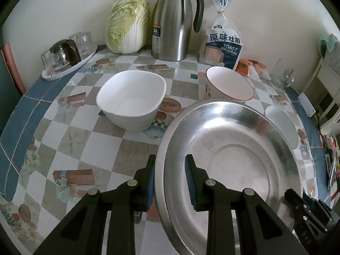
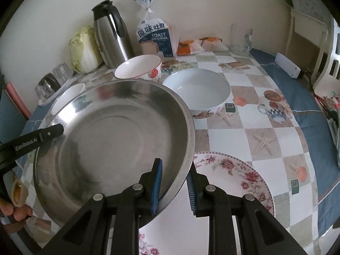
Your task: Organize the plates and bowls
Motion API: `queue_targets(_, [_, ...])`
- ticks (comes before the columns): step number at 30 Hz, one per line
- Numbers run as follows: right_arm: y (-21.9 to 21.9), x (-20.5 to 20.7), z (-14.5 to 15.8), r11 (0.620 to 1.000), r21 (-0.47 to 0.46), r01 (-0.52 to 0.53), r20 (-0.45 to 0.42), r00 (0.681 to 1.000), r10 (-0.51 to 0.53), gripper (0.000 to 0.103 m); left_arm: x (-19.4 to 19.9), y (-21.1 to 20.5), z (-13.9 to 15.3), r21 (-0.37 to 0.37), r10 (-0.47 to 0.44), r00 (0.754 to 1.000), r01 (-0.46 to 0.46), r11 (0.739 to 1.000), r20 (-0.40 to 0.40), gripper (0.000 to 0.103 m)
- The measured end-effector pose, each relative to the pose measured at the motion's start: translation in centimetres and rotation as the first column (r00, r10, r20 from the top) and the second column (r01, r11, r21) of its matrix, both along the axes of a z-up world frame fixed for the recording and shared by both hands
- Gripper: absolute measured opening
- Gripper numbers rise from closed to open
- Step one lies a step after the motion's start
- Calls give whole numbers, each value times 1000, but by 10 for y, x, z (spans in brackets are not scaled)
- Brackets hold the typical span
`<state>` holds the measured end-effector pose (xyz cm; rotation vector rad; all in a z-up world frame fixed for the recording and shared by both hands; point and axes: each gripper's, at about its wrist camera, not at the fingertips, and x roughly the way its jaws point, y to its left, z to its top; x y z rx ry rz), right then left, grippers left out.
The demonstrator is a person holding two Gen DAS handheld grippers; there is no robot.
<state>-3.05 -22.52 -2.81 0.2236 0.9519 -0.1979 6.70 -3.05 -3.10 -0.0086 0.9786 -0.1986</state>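
2 grippers pinch 1 steel basin over the bench.
The left gripper [image 1: 170,170] and right gripper [image 2: 173,176] each clamp the steel basin [image 2: 110,131] by opposite rims, above a floral plate [image 2: 240,174] on the checkered bench [image 1: 89,148]; a cream wall [image 1: 74,6] stands behind.

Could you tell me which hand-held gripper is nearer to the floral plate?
Right. The right hand-held gripper clamps the steel basin's rim directly over the floral plate. The left hand-held gripper clamps the opposite rim, across the basin from the plate.
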Motion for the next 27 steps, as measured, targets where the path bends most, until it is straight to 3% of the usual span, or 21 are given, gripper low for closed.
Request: queue_targets(27, [16, 21, -14, 996, -86, -16, -26, 1000, 14, 25, 19, 7, -24, -6, 39, 999, -39, 999, -34, 28])
